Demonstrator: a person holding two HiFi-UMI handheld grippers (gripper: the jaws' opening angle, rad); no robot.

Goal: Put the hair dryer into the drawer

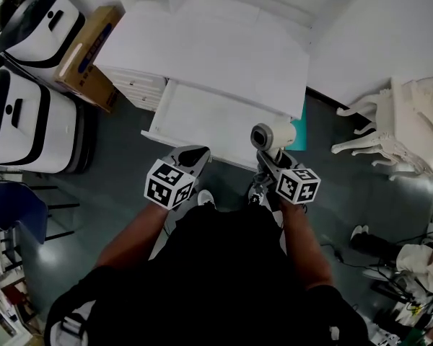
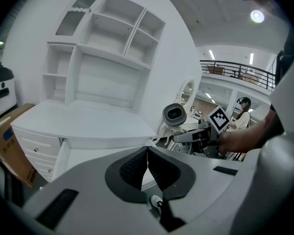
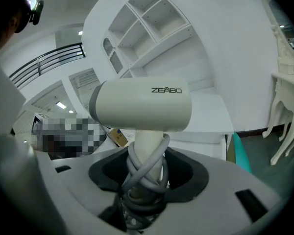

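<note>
Right gripper (image 3: 146, 180) holds hair dryer (image 3: 142, 106).
Its fingers (image 3: 186, 173) clamp the cord-wrapped handle; left gripper (image 2: 147, 166) fingers (image 2: 132, 169) are pressed together, holding nothing.

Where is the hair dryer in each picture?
Head view: hair dryer right of centre, in front of the white desk.
Left gripper view: hair dryer right of centre, desk to its left.
Right gripper view: hair dryer fills the middle, handle between the jaws, desk behind.
Shared landmark: the white desk.
</note>
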